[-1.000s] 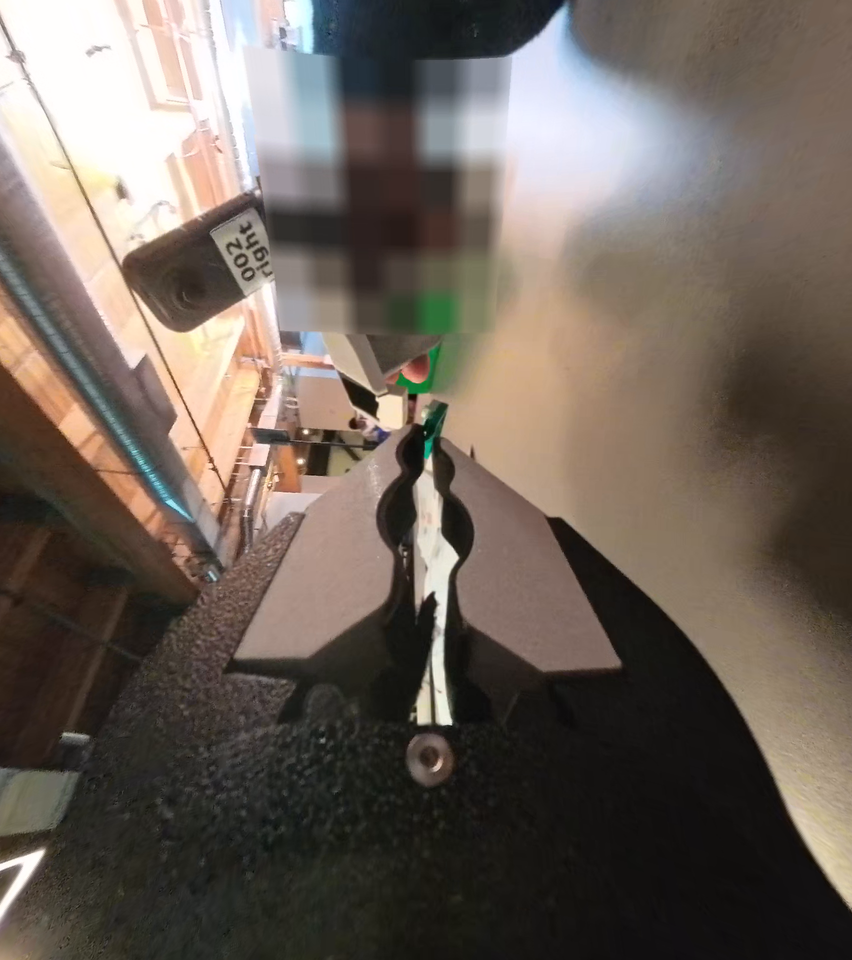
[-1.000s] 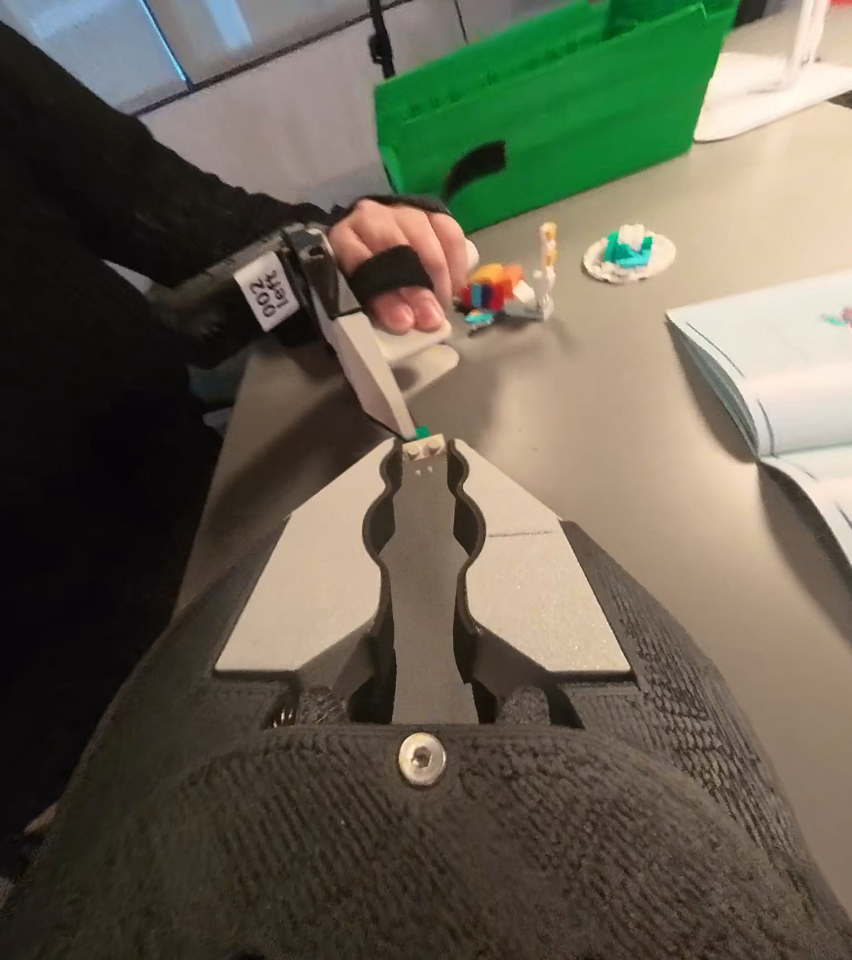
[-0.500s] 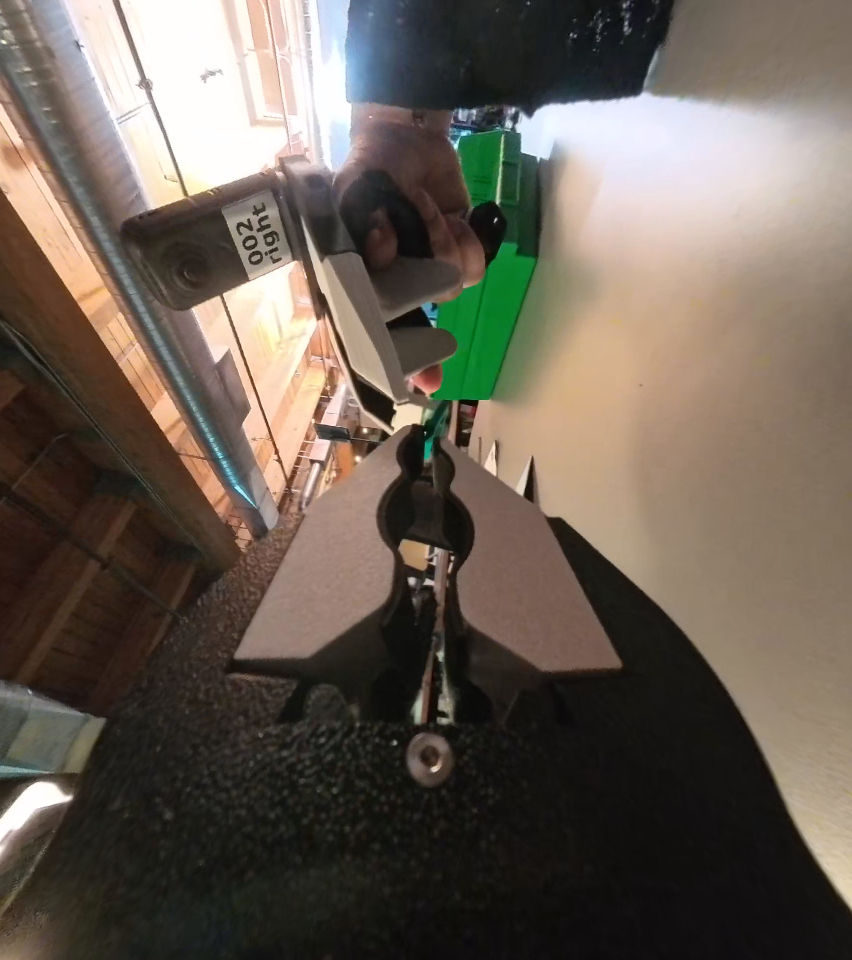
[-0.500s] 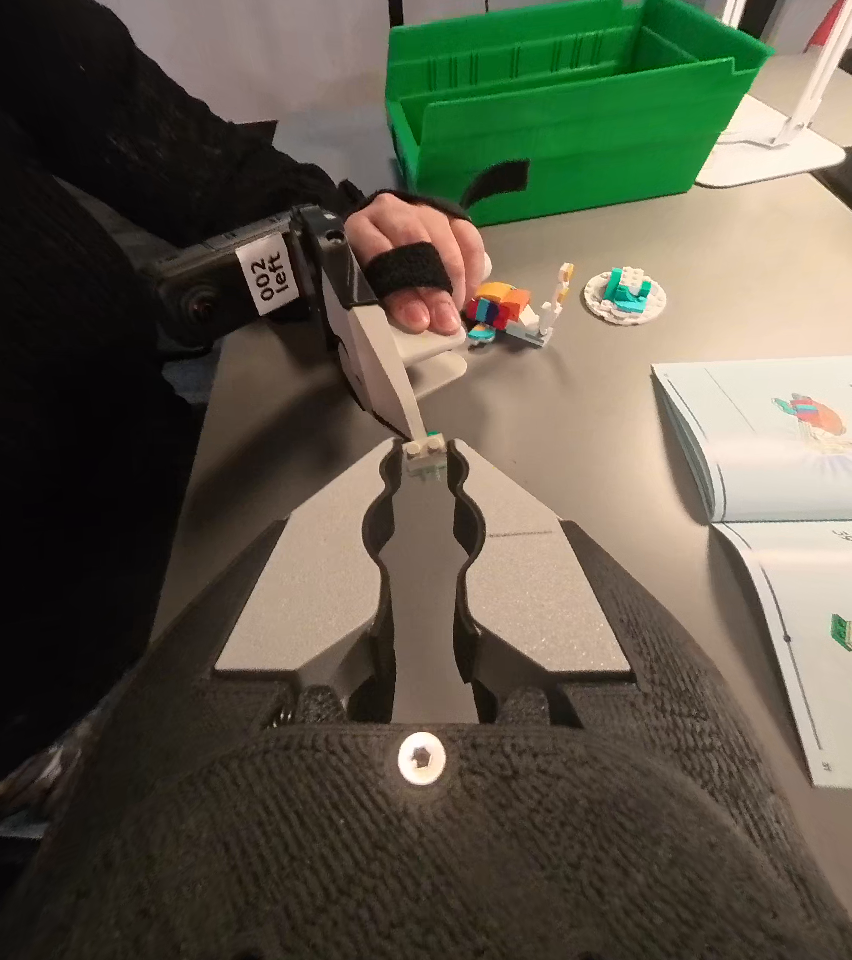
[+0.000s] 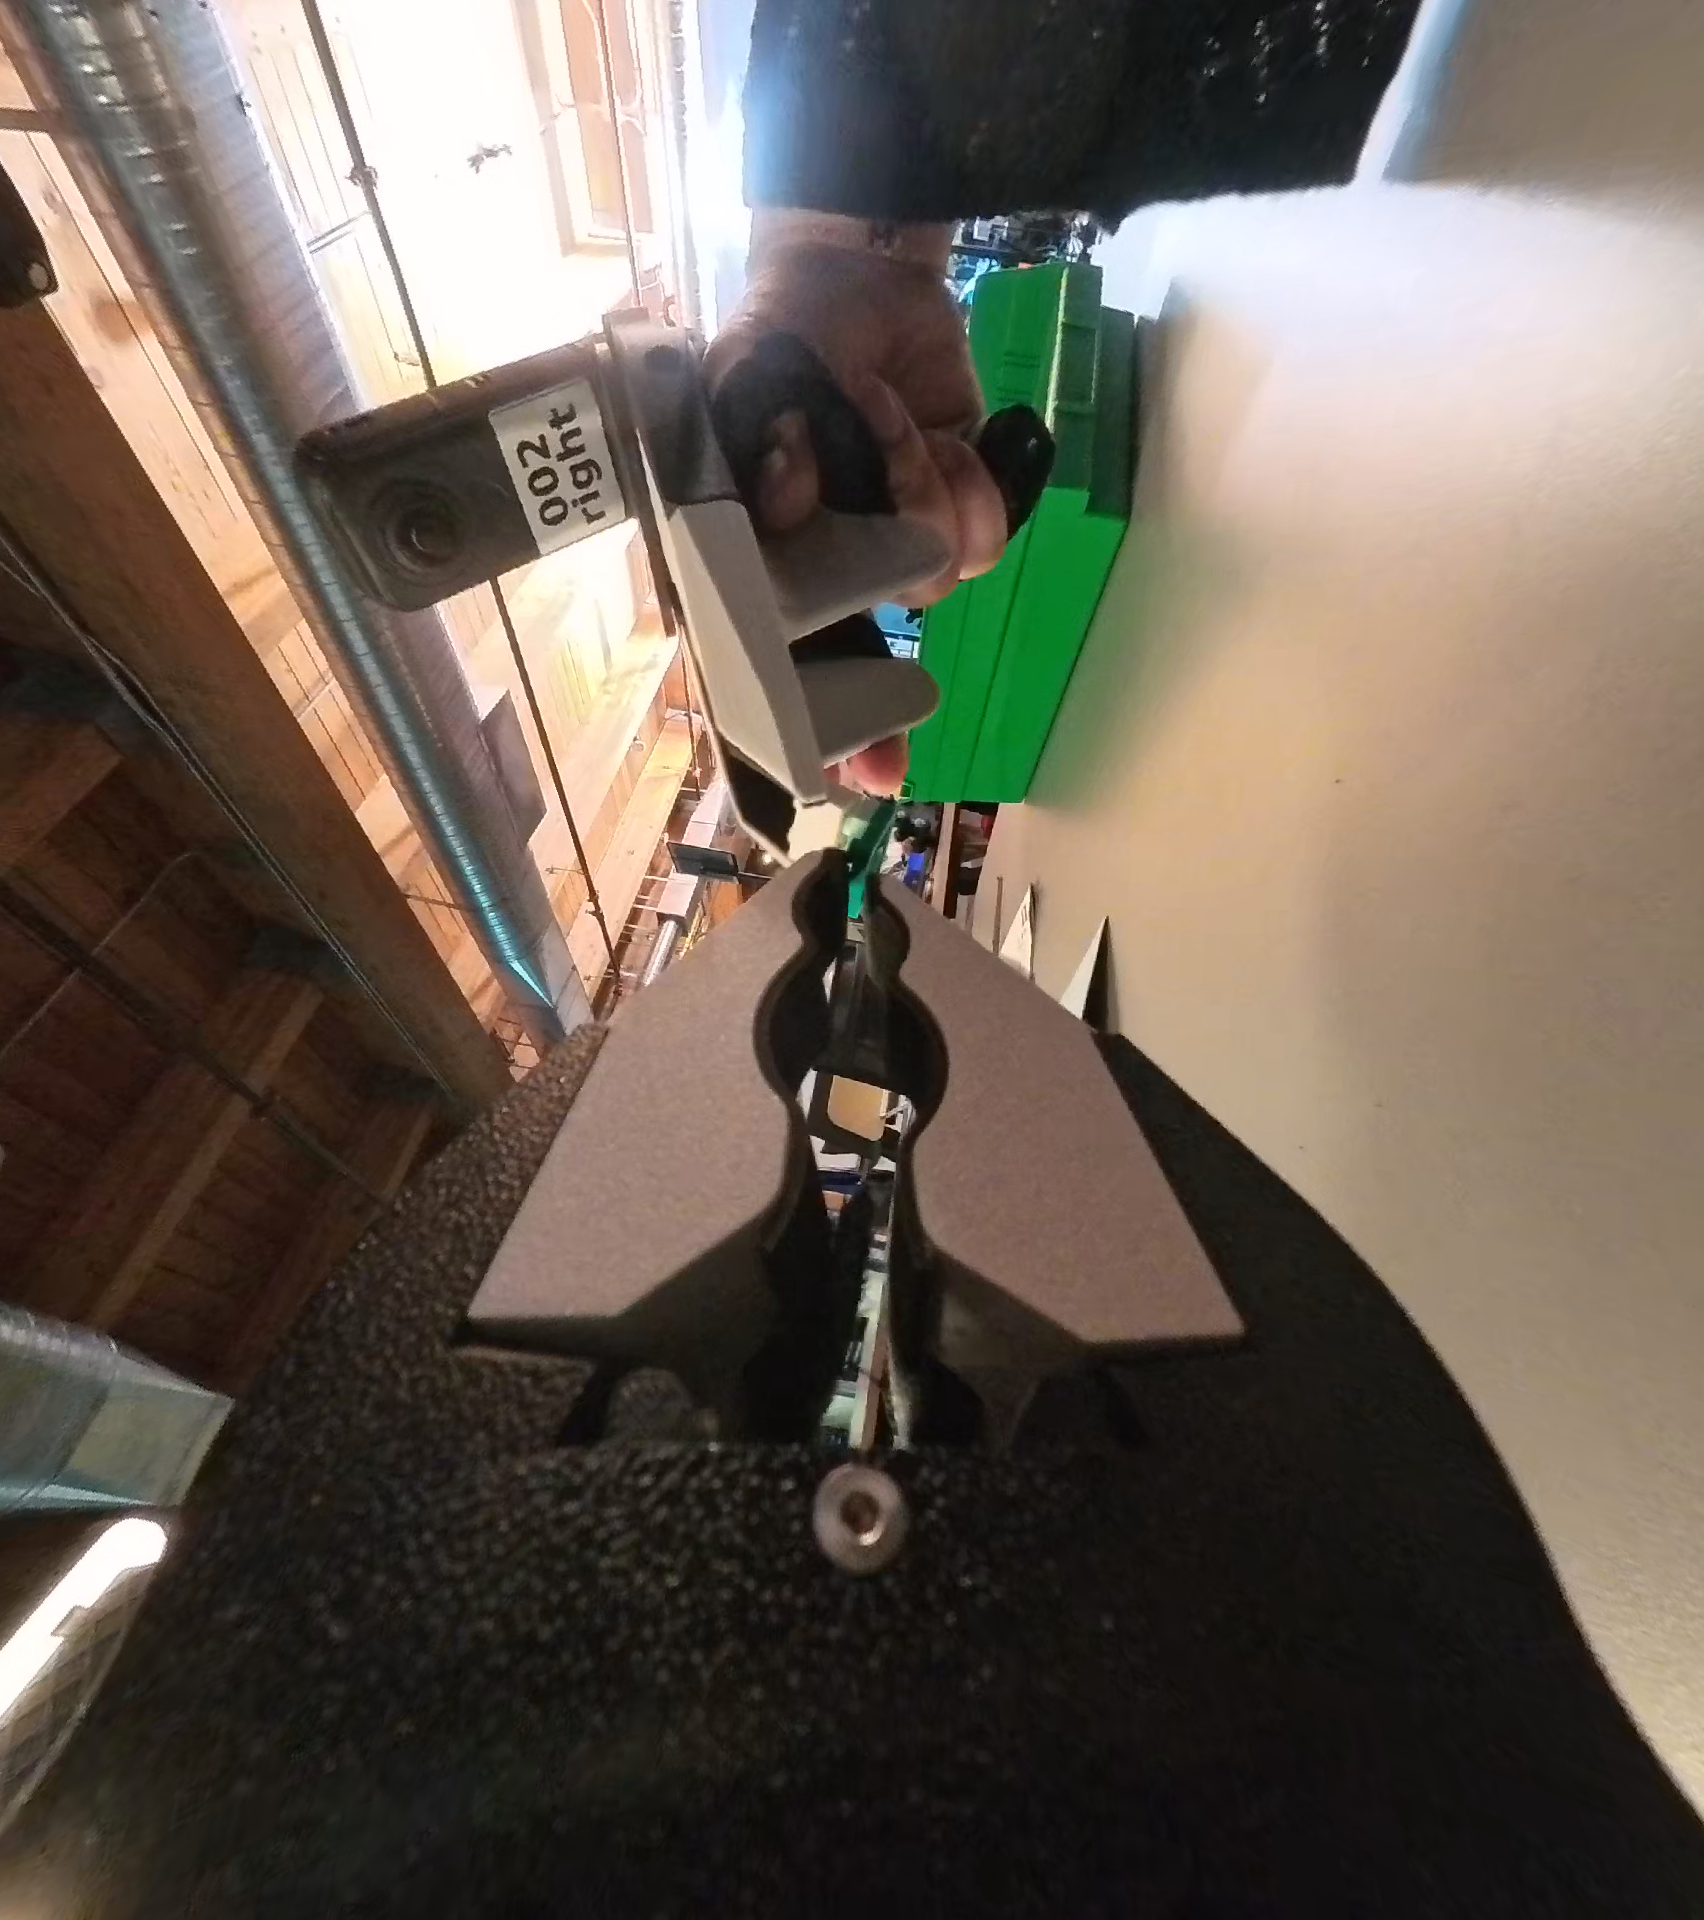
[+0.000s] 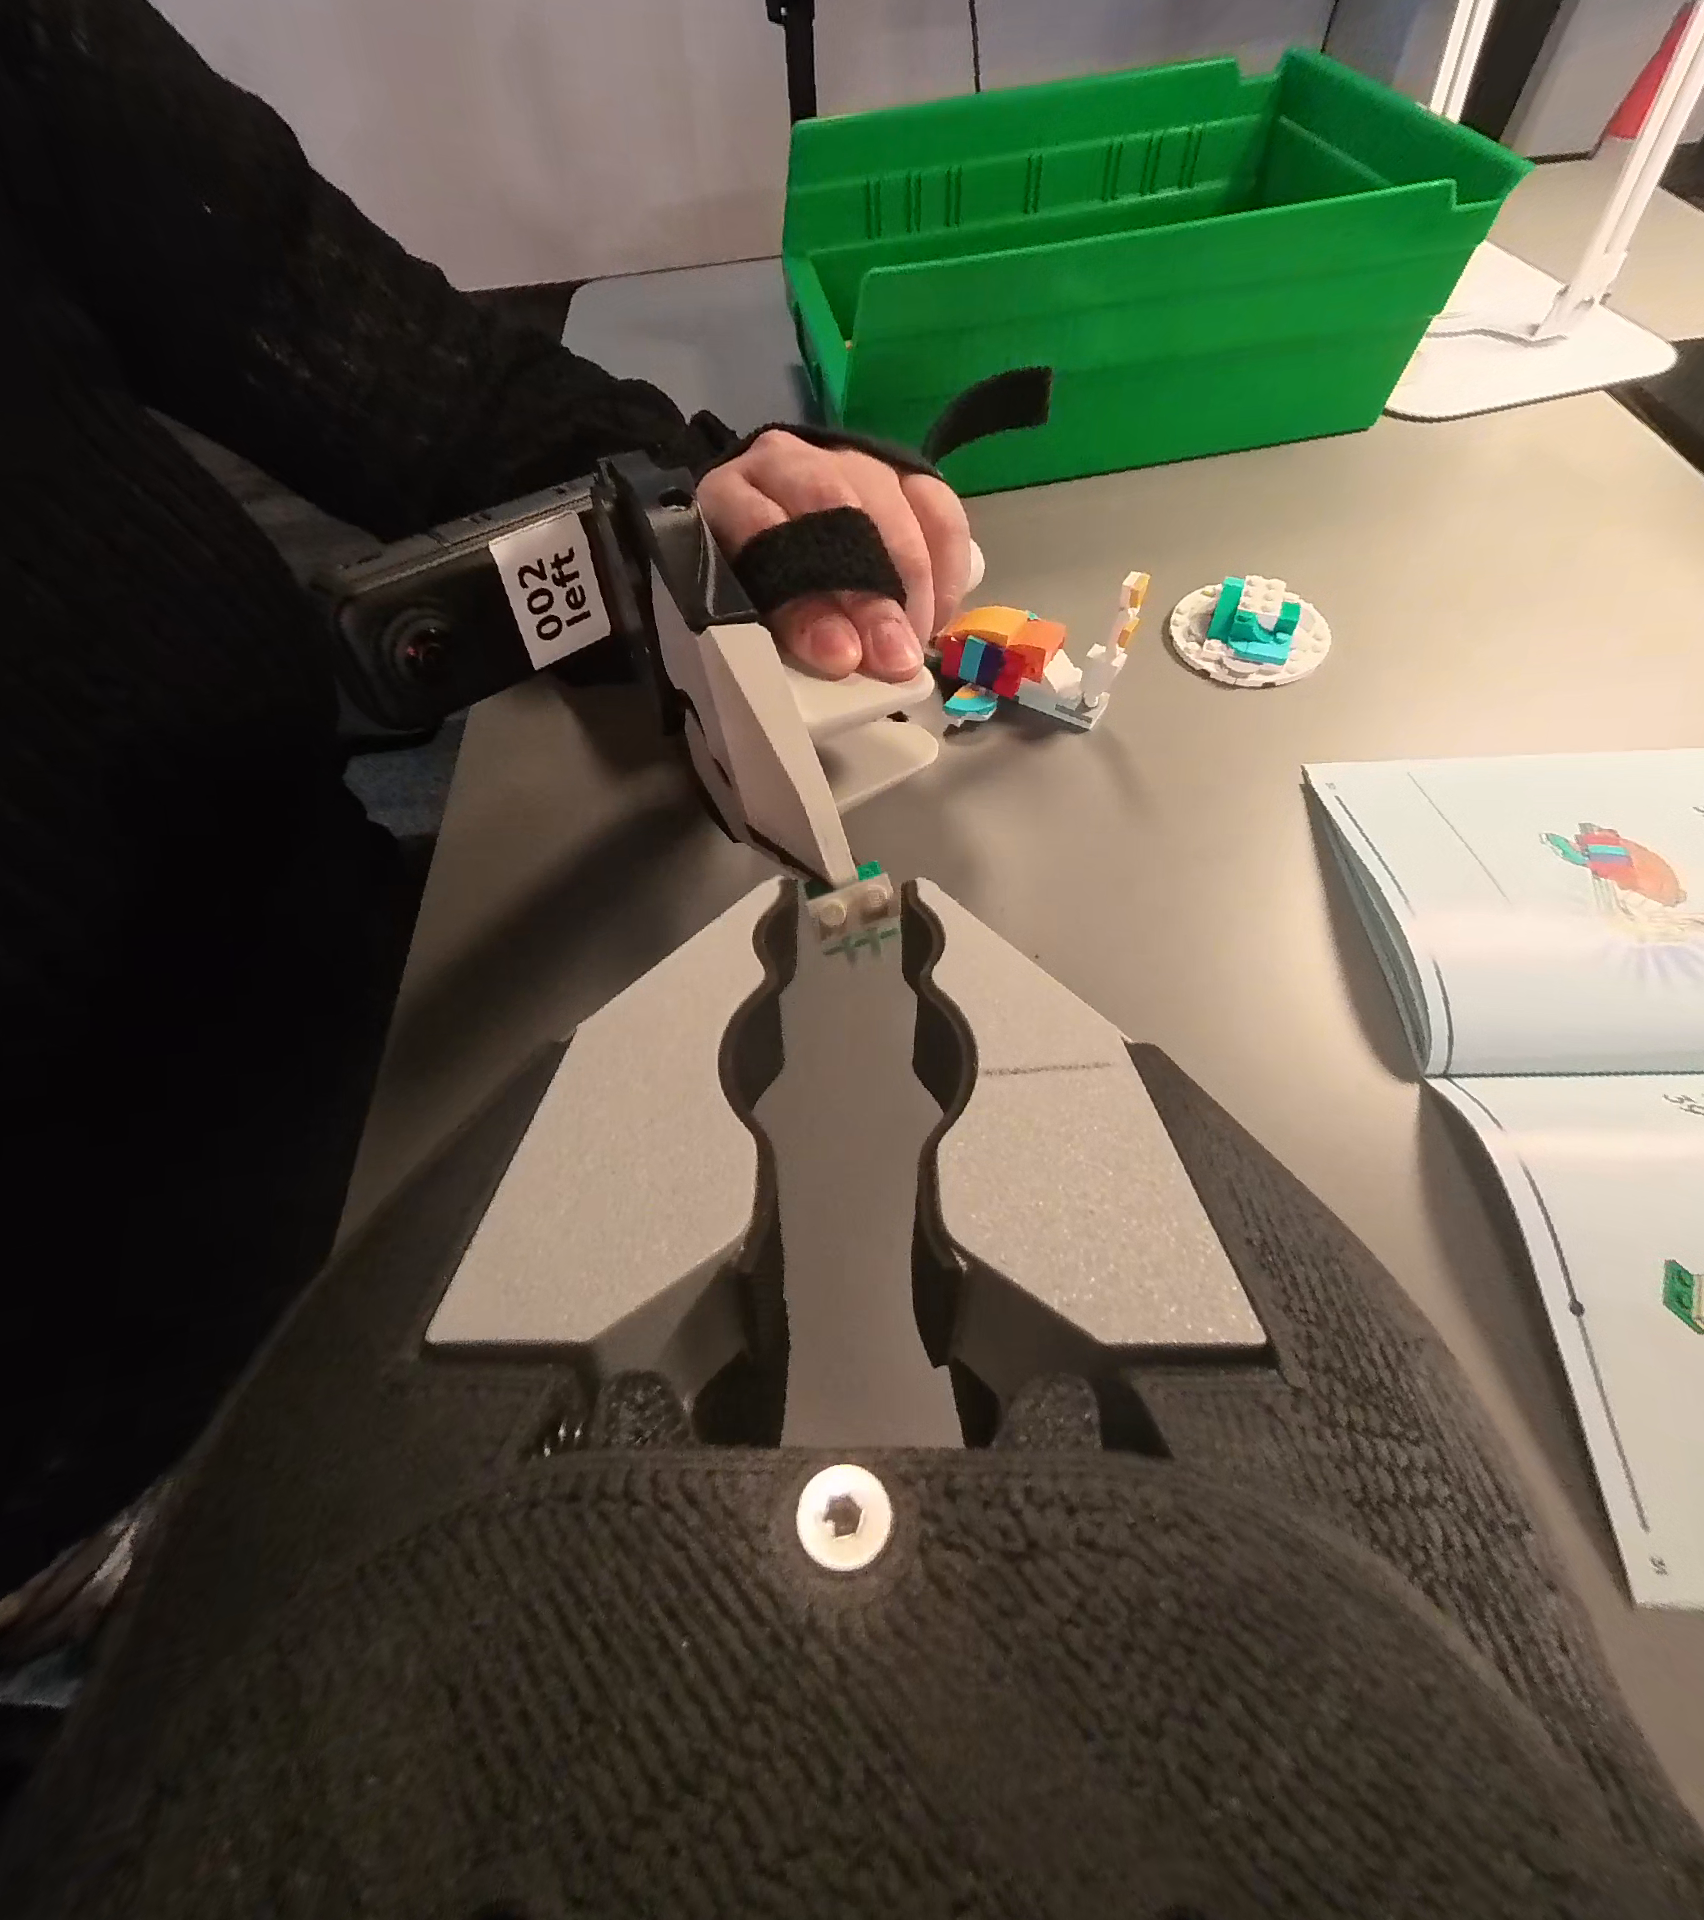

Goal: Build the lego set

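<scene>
Both tools pinch white-green brick (image 6: 853, 906), studs camera-facing.

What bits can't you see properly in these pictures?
- Inside of the green plastic bin: right wrist view, its own front wall hides the bottom.
- Small white-and-green lego piece: left wrist view, only a green sliver shows between the left gripper fingers.
- Open paper instruction booklet: right wrist view, cut off by the right edge.
- Small white round lego plate with teal bricks: too small for detail.

White printed labels (image 6: 551, 601) sit on both camera bodies (image 5: 432, 497); the open instruction booklet (image 6: 1596, 1039) beside them carries printed page numbers.
</scene>
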